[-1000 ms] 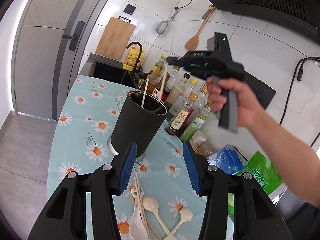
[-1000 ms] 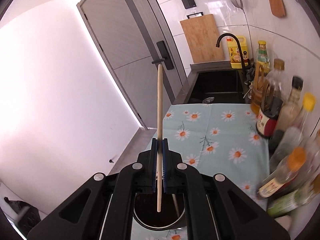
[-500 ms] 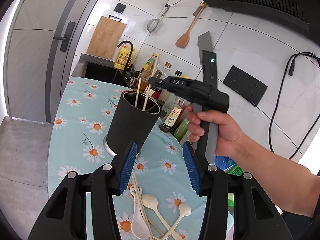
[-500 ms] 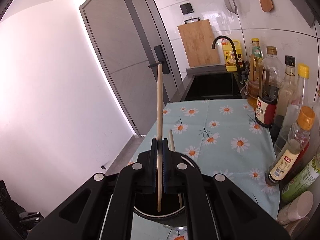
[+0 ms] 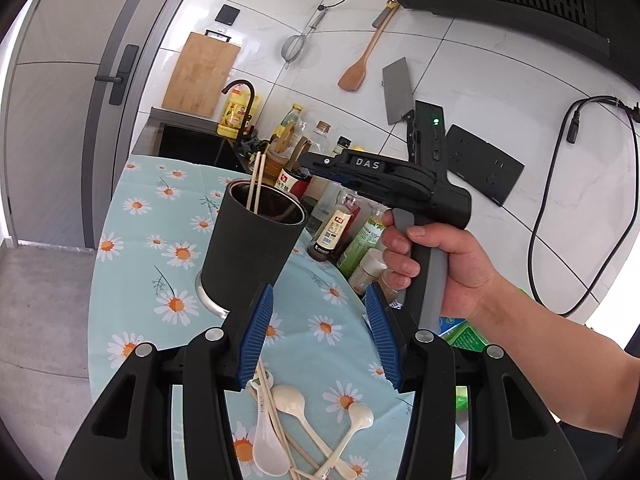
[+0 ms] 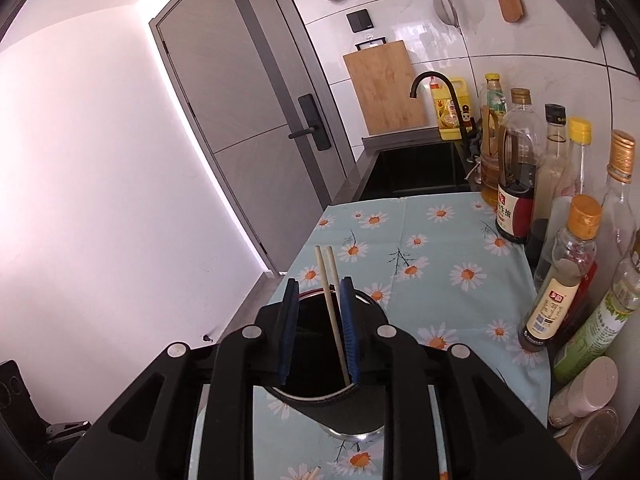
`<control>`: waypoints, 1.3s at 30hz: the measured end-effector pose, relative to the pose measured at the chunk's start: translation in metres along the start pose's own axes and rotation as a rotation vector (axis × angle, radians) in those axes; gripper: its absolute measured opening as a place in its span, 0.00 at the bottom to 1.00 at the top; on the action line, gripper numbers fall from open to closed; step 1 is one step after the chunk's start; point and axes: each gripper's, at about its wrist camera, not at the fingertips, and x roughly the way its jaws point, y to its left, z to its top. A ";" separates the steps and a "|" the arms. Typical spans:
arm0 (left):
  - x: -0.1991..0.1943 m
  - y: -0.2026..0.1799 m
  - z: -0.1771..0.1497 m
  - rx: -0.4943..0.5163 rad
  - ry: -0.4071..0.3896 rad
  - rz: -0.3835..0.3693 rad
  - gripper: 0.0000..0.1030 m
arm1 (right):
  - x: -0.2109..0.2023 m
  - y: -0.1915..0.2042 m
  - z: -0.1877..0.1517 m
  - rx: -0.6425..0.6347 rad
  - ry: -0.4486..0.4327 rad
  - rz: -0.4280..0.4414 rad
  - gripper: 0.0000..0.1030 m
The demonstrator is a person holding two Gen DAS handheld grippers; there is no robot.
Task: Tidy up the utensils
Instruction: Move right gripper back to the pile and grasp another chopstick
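A black utensil holder point(image 5: 252, 252) stands on the daisy tablecloth point(image 5: 136, 240) with two wooden chopsticks point(image 5: 255, 182) leaning in it. They also show in the right wrist view point(image 6: 329, 280), inside the holder point(image 6: 344, 412). My right gripper point(image 6: 318, 334) is open just above the holder's mouth, the chopsticks loose between its pads. It also shows in the left wrist view point(image 5: 316, 164), held by a hand. My left gripper point(image 5: 318, 334) is open and empty above several white spoons point(image 5: 292, 404) and loose chopsticks point(image 5: 276, 412) on the cloth.
Several sauce and oil bottles point(image 6: 516, 184) line the wall on the right. A black sink point(image 6: 416, 168) with a tap lies beyond the cloth. A cutting board point(image 5: 202, 76), strainer, wooden spatula and cleaver hang on the tiled wall. Green packets point(image 5: 466, 338) lie at right.
My right gripper lowered over the holder and opened, letting go of the chopstick. That chopstick now leans in the holder beside the other one. My left gripper stayed open.
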 end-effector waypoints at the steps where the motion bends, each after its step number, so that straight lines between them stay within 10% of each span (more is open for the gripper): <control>1: -0.001 -0.001 0.000 0.003 0.001 -0.001 0.45 | -0.005 0.001 0.000 -0.008 0.005 0.002 0.22; 11: -0.016 0.003 -0.008 -0.043 0.030 0.025 0.45 | -0.064 0.045 -0.028 -0.138 0.154 0.006 0.31; 18: -0.028 0.012 -0.047 -0.119 0.128 0.054 0.45 | -0.066 0.072 -0.116 -0.276 0.470 -0.032 0.31; 27: -0.019 0.016 -0.121 -0.249 0.325 0.028 0.45 | -0.059 0.070 -0.225 -0.144 0.852 -0.006 0.31; 39: -0.008 0.020 -0.172 -0.427 0.495 -0.008 0.43 | -0.040 0.079 -0.287 -0.132 1.061 0.006 0.24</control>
